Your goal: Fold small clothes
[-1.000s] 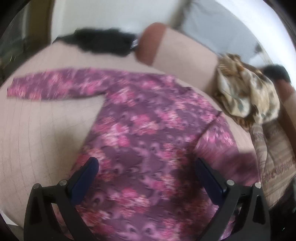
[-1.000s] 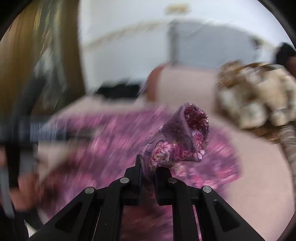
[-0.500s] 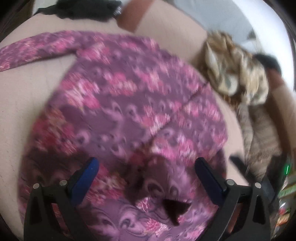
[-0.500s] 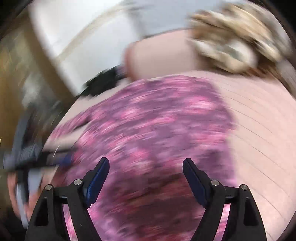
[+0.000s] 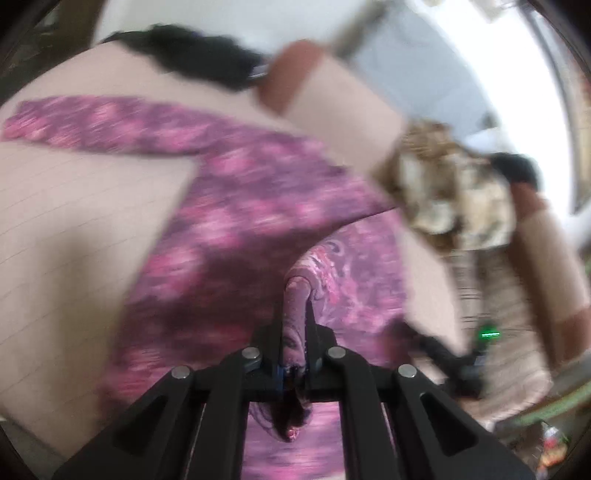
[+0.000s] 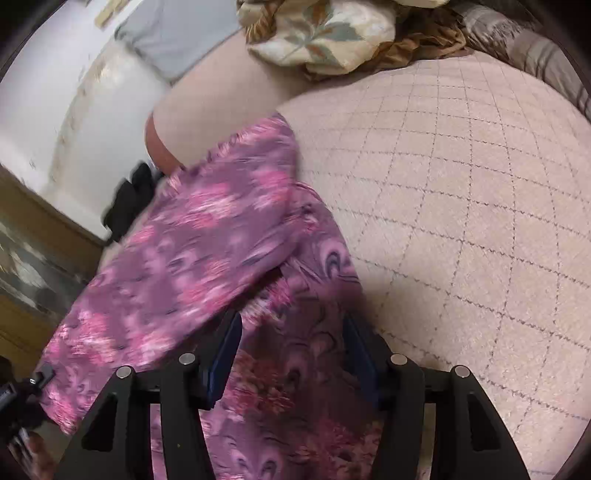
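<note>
A purple and pink floral long-sleeved garment lies on a pale pink quilted bed. One sleeve stretches out to the far left. My left gripper is shut on a pinched fold of the garment's cloth, raised a little off the bed. In the right wrist view the same garment lies under my right gripper, which is open, its blue-padded fingers straddling a fold of the cloth near the garment's right edge.
The quilted bed cover spreads to the right. A crumpled beige leaf-print cloth lies at the far edge, also in the left wrist view. A black item lies at the far left. A bolster sits behind.
My right gripper let go of the sleeve end and opened, then dropped onto the garment's right side. My left gripper went from open above the garment to shut on a fold of it.
</note>
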Demonstrator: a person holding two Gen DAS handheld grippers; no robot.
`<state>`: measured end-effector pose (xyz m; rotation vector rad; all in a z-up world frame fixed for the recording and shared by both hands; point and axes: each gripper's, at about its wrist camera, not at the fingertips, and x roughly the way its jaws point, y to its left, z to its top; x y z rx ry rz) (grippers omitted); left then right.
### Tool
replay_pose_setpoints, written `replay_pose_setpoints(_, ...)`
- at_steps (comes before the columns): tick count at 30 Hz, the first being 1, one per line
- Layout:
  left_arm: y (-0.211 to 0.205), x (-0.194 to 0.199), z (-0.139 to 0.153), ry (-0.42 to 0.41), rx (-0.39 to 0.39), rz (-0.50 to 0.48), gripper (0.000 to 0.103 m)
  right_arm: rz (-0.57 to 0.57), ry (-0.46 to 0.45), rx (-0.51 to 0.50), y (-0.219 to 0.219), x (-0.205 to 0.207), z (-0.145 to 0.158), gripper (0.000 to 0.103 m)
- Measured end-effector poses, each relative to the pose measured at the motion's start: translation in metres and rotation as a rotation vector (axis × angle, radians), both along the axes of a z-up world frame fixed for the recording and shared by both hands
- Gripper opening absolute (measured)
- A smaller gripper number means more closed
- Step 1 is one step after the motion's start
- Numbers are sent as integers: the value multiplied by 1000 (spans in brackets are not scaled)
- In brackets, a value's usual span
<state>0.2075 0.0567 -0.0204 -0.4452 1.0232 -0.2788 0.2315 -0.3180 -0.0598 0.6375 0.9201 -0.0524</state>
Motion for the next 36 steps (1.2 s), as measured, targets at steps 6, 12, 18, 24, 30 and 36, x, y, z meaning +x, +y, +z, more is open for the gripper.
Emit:
replay_pose_setpoints(6, 14, 1, -15, 66, 100, 48, 45, 36, -30, -33, 5, 3, 24, 61)
replay_pose_setpoints(12, -26, 37, 65, -106, 113, -49, 75, 53, 27, 27, -35, 58, 50, 71)
replay_pose_setpoints(18, -132, 125, 74, -86, 125, -208, 76, 22, 29, 317, -61, 91, 8, 60)
replay_pose_setpoints(24, -234, 210, 19, 38, 151, -320, 76, -8, 94, 567, -57, 108, -39, 42)
replay_pose_setpoints(30, -319, 280, -24, 113, 202, -339, 76, -134, 62, 716, -76, 105, -68, 35)
replay_pose_setpoints(36, -342, 307, -52, 195, 260, -350, 7, -174, 51, 701, -80, 100, -68, 10)
